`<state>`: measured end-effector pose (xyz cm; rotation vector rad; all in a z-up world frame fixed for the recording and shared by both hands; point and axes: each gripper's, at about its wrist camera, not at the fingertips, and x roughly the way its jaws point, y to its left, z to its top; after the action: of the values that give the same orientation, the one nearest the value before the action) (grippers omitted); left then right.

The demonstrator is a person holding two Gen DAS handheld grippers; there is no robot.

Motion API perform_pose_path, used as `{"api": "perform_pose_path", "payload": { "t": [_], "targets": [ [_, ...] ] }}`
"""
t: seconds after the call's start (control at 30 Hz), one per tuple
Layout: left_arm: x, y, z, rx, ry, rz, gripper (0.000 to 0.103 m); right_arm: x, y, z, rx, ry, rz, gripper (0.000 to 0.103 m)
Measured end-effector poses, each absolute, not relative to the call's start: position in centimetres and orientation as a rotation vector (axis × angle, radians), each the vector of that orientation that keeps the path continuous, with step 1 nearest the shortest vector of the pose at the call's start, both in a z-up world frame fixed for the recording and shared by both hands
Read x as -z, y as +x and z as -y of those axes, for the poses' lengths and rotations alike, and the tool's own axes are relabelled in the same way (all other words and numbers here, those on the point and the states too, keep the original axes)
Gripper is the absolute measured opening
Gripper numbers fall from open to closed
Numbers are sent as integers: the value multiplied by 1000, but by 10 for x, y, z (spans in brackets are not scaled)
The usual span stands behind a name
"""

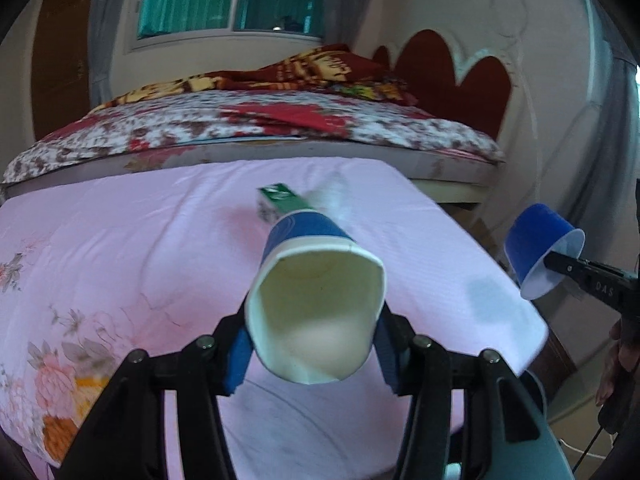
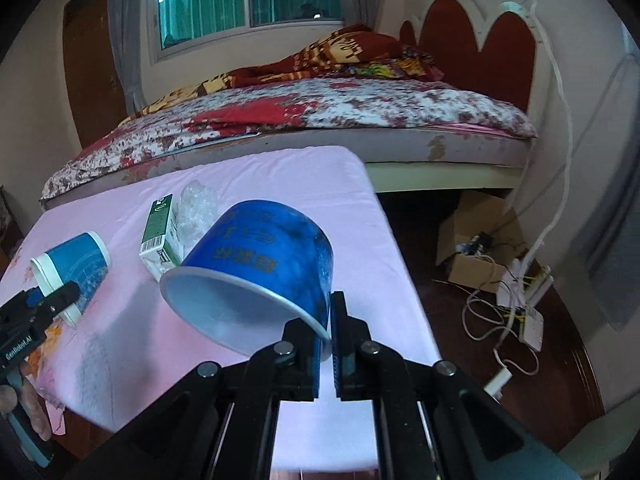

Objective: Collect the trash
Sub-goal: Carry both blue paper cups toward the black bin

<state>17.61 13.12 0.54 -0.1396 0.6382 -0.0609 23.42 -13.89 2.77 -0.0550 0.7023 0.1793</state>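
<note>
My left gripper (image 1: 314, 344) is shut on a blue-and-white paper cup (image 1: 316, 312), whose squeezed open mouth faces the camera above the pink sheet (image 1: 120, 240). In the right wrist view that cup (image 2: 76, 264) shows at the left, in the left gripper (image 2: 52, 300). My right gripper (image 2: 330, 320) is shut on the rim of a blue paper bowl (image 2: 264, 256), tilted and held off the pink sheet (image 2: 280, 176). The left wrist view shows the bowl (image 1: 532, 236) beyond the sheet's right edge, in the right gripper (image 1: 560, 260). A green-and-white carton (image 2: 162, 232) and crumpled clear plastic (image 2: 198, 208) lie on the sheet.
A bed with a floral cover (image 2: 360, 104) stands behind the pink surface, with a red headboard (image 2: 480, 40) on the right. On the dark floor to the right are an open cardboard box (image 2: 476, 248), loose white cables and a white power strip (image 2: 532, 320).
</note>
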Motion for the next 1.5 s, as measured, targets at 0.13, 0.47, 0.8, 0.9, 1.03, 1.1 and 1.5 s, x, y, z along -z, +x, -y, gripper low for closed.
{"api": "perform_pose_path", "payload": {
  "t": [0.13,0.47,0.8,0.9,1.03,1.1,1.5],
  "targets": [
    [-9,165,-105,119,-131,-633,52,-35,204,167,-149,-51,-698,5],
    [-12,149,-17,299,-71,-646,51,-26,155,253,-17,-23,-732,5],
    [-4,128,65,458,4,-672,51,-2,117,326,86,28,-778,5],
    [0,120,90,511,31,-685,51,4,107,346,111,43,-791,5],
    [5,114,116,555,58,-702,51,19,96,367,137,58,-822,5],
    [11,111,128,576,69,-716,51,29,92,377,145,70,-841,5],
    [53,110,167,640,107,-826,51,100,90,409,174,98,-979,5]
  ]
}}
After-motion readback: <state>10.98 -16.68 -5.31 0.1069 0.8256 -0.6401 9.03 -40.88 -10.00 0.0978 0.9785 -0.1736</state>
